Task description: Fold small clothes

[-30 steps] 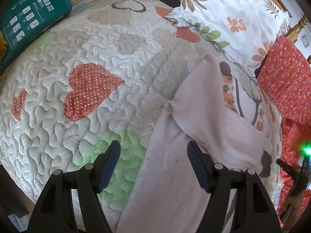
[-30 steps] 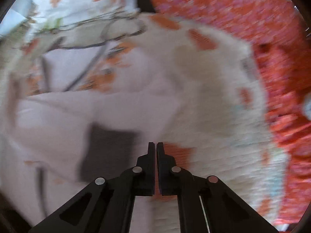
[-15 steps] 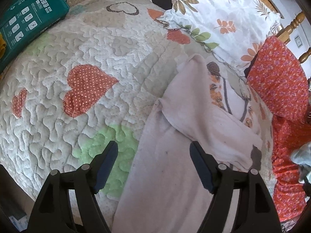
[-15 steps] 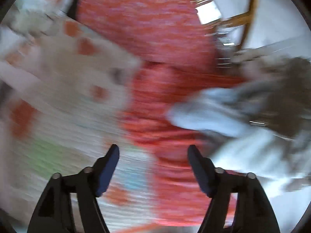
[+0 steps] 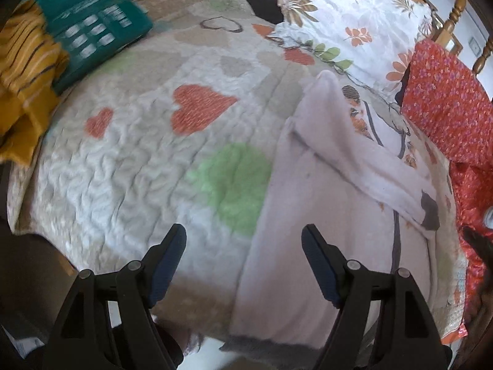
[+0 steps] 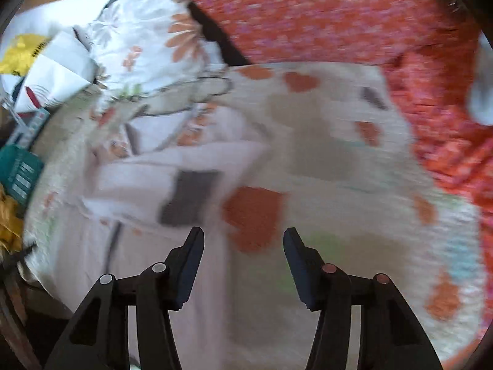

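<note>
Both tongs hung released above the pale pink garment (image 5: pixel 308 215) on the quilted bed: left tongs (image 5: pixel 243 262) wide, right tongs (image 6: pixel 243 265) just narrowing, empty. Only the left view showed the mustard cloth (image 5: pixel 24 86) beyond the garment.

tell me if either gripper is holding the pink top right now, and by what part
Neither. The left gripper and right gripper both stand open above the bed with nothing between their fingers; the pink top lies flat on the quilt.

A bed under a heart quilt (image 5: pixel 129 160) carries a pale shirt (image 5: pixel 308 215) at right, a floral pillow (image 5: pixel 354 21) far, a green pack (image 5: pixel 95 30) far left.
</note>
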{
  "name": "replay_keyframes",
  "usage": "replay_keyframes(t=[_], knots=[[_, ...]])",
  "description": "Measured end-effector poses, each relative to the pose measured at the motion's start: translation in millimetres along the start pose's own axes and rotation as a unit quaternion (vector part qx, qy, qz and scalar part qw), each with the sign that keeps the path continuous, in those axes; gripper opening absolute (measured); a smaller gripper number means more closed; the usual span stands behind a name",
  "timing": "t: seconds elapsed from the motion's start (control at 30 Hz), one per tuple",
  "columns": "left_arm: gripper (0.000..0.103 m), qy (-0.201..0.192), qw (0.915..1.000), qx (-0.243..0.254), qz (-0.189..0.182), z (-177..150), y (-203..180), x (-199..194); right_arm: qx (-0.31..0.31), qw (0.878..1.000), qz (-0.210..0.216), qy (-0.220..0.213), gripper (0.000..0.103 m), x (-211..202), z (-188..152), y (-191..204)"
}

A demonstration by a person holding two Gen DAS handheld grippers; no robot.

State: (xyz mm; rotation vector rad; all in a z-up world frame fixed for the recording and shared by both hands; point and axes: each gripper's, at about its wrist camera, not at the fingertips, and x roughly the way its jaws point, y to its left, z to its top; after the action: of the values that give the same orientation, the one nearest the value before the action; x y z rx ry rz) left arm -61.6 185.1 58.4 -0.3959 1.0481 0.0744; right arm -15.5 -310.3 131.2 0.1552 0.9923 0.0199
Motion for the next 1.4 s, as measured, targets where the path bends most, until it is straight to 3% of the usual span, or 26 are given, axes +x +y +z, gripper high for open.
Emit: replay_keyframes(t=[0.1, 0.27, 0.3, 0.33, 0.47, 0.5, 0.53, 0.63, 0.7, 0.73, 0.77, 0.83, 0.87, 0.93, 1.1, 1.2, 1.3, 1.4], knots=[[0.076, 0.0, 1.0, -0.007, 0.003, -3, 8, 6, 0.005, 1.0, 0.004, 0.001, 0.058, 36, 13, 21], [0.076, -0.009, 0.9998, 0.006, 0.019, 2, 11, 19, 0.013, 0.999, -0.01, 0.04, 0.058, 90, 26, 28], [0.076, -0.006, 0.9998, 0.004, 0.02, 5, 11, 22, 0.01, 0.999, -0.013, 0.05, 0.053, 98, 27, 30], [0.076, -0.004, 0.9998, 0.001, 0.019, 7, 11, 25, -0.001, 0.997, -0.028, 0.067, 0.027, 107, 27, 35], [0.076, -0.001, 0.9999, 0.001, 0.012, 12, 5, 28, -0.035, 0.997, -0.042, 0.06, 0.012, 109, 28, 48], [0.076, -0.002, 0.9999, 0.006, 0.014, 12, 2, 29, -0.032, 0.997, -0.051, 0.056, 0.009, 106, 30, 45], [0.076, -0.002, 0.9998, 0.011, 0.018, 13, -1, 30, -0.023, 0.995, -0.081, 0.054, 0.0, 107, 33, 39], [0.076, 0.005, 0.9995, 0.019, 0.024, 11, -6, 34, -0.03, 0.979, -0.194, 0.044, 0.001, 111, 40, 25], [0.076, 0.015, 0.9996, 0.02, 0.016, 10, -6, 38, 0.009, 0.986, -0.154, 0.063, 0.002, 109, 40, 8], [0.076, 0.022, 0.9995, 0.021, 0.012, 9, -6, 40, 0.034, 0.992, -0.1, 0.072, 0.008, 103, 36, 0], [0.076, 0.03, 0.9993, 0.021, 0.009, 7, -6, 43, 0.044, 0.993, -0.074, 0.078, 0.015, 98, 33, -4], [0.076, 0.036, 0.999, 0.024, 0.006, 3, -5, 45, 0.06, 0.994, -0.02, 0.087, 0.051, 82, 17, -11], [0.076, 0.036, 0.9988, 0.032, 0.007, 1, -6, 44, 0.063, 0.994, -0.004, 0.091, 0.055, 74, 9, -10], [0.076, 0.038, 0.9983, 0.044, 0.008, -5, -8, 43, 0.059, 0.992, 0.018, 0.11, 0.057, 63, -12, -11], [0.076, 0.043, 0.9978, 0.048, -0.015, -22, -5, 39, 0.058, 0.984, -0.014, 0.166, 0.06, 52, -77, -28], [0.076, 0.052, 0.997, 0.031, -0.048, -34, -1, 35, 0.069, 0.988, 0.016, 0.138, 0.062, 40, -101, -32], [0.076, 0.061, 0.9949, 0.008, -0.079, -48, 3, 32, 0.093, 0.984, 0.076, 0.133, 0.066, 29, -127, -25], [0.076, 0.075, 0.9931, -0.002, -0.09, -68, 4, 34, 0.089, 0.983, 0.108, 0.117, 0.066, 20, -147, -16]])
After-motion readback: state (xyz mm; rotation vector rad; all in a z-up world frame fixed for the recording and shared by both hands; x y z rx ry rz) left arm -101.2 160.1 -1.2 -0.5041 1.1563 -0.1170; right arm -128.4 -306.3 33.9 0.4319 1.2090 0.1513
